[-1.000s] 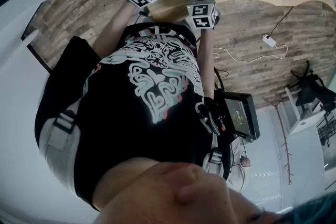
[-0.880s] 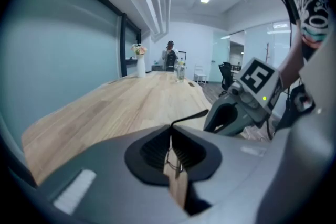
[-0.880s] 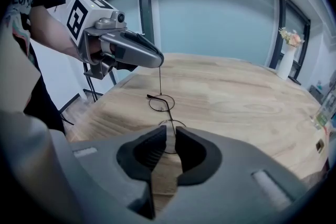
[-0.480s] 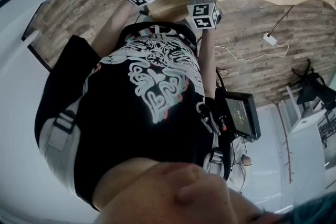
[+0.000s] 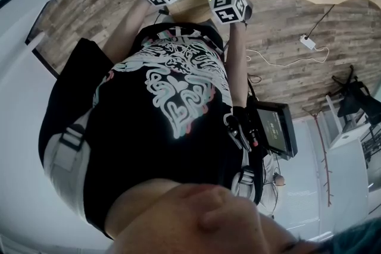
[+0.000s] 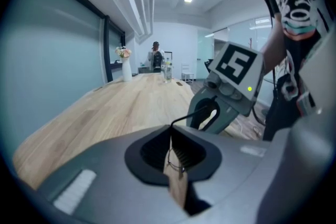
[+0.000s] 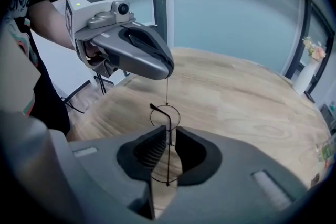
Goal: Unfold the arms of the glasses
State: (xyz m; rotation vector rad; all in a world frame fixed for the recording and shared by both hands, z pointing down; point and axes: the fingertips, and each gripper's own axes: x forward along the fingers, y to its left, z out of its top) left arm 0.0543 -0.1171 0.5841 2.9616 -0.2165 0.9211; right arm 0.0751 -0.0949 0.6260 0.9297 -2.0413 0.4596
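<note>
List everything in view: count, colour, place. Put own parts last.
thin black wire-rimmed glasses: one, black, held between both claws
long light wooden table: one, pale wood, below the claws
white vase of flowers: one, white, table's far end
white plug adapter with cable: one, white, on the plank floor
black screen unit: one, black, by the wearer's hip
distant person: one, dark clothes, beyond the table's far end
left claw: one, grey, shut on the glasses
right claw: one, grey, shut on the glasses

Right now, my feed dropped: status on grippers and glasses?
Left gripper shut on glasses. Right gripper shut on glasses too. Glasses held over table. Nothing in the way.
</note>
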